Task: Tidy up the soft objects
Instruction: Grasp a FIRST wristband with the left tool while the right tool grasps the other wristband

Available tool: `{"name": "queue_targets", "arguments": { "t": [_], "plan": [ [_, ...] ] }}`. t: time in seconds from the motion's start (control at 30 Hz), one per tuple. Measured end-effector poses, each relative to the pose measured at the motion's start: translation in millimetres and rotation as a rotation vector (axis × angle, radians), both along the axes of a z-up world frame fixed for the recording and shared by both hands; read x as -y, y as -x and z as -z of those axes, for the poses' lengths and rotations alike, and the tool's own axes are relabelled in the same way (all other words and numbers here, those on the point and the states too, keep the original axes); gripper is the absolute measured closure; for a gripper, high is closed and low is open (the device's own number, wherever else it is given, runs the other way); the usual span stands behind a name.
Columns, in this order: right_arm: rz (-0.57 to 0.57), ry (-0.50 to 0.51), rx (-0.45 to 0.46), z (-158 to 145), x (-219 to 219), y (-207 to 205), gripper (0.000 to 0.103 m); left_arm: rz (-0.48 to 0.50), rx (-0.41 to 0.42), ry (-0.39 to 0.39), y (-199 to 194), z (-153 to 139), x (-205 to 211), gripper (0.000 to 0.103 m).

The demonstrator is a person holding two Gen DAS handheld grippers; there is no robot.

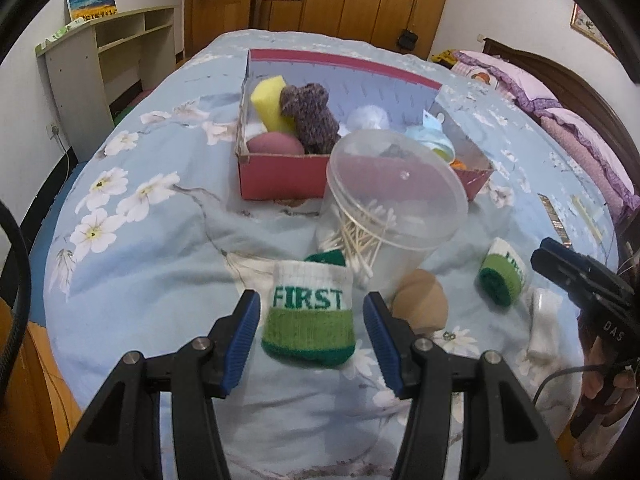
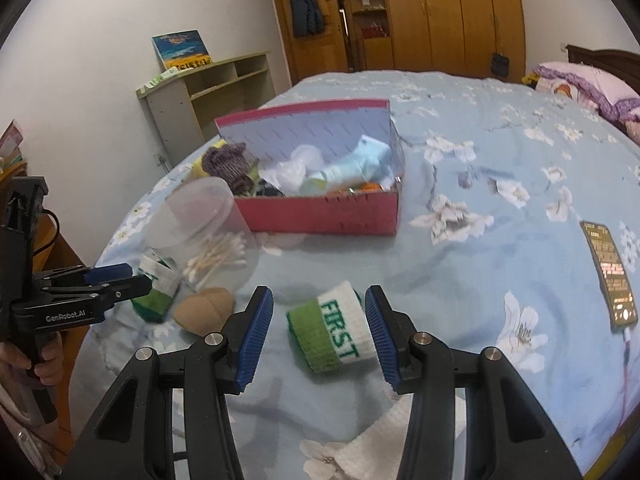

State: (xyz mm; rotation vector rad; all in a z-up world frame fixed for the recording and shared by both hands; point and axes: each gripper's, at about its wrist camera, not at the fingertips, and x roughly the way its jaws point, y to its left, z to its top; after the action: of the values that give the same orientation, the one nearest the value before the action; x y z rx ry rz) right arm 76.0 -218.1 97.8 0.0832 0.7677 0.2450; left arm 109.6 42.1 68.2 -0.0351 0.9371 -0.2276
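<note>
Two rolled white-and-green "FIRST" socks lie on the blue floral bedspread. One sock (image 1: 308, 320) sits between the fingers of my left gripper (image 1: 311, 298), which is open, with a gap showing beside each blue pad. The other sock (image 2: 332, 332) lies on its side between the fingers of my right gripper (image 2: 319, 292), also open and not pressing it. Each view shows the other pair too: sock (image 1: 502, 276) near the right gripper (image 1: 560, 264), and sock (image 2: 160, 292) at the left gripper (image 2: 132, 276). Behind stands the red box (image 1: 280, 178) (image 2: 320, 212) holding soft items.
A tilted clear tub of cotton swabs (image 1: 396, 196) (image 2: 196, 216) stands just beyond the socks, with a tan sponge (image 1: 424, 300) (image 2: 204, 308) beside it. A white cloth (image 2: 380, 436) lies near my right gripper. A phone (image 2: 610, 276) lies at the right. Pillows (image 1: 580, 128) line the headboard.
</note>
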Motion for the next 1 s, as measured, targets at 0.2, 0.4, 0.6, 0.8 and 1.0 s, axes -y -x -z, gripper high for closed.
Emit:
{"name": "queue_targets", "arguments": {
  "t": [0.2, 0.4, 0.6, 0.8, 1.0],
  "plan": [
    [0.02, -0.001, -0.042, 15, 5, -5, 0.053, -0.005, -0.006, -0.016, -3, 8, 3, 0.046],
    [0.03, -0.011, -0.088, 28, 9, -11, 0.053, -0.016, -0.029, -0.011, -7, 20, 2, 0.046],
    [0.014, -0.035, -0.116, 38, 6, -15, 0.052, -0.007, -0.047, -0.018, -9, 31, 6, 0.046],
    [0.002, -0.063, -0.139, 46, 4, -18, 0.052, -0.019, -0.059, -0.019, -10, 38, 8, 0.046],
    [-0.005, -0.075, -0.142, 48, 3, -19, 0.052, -0.025, -0.053, -0.023, -8, 39, 9, 0.046]
  ]
}}
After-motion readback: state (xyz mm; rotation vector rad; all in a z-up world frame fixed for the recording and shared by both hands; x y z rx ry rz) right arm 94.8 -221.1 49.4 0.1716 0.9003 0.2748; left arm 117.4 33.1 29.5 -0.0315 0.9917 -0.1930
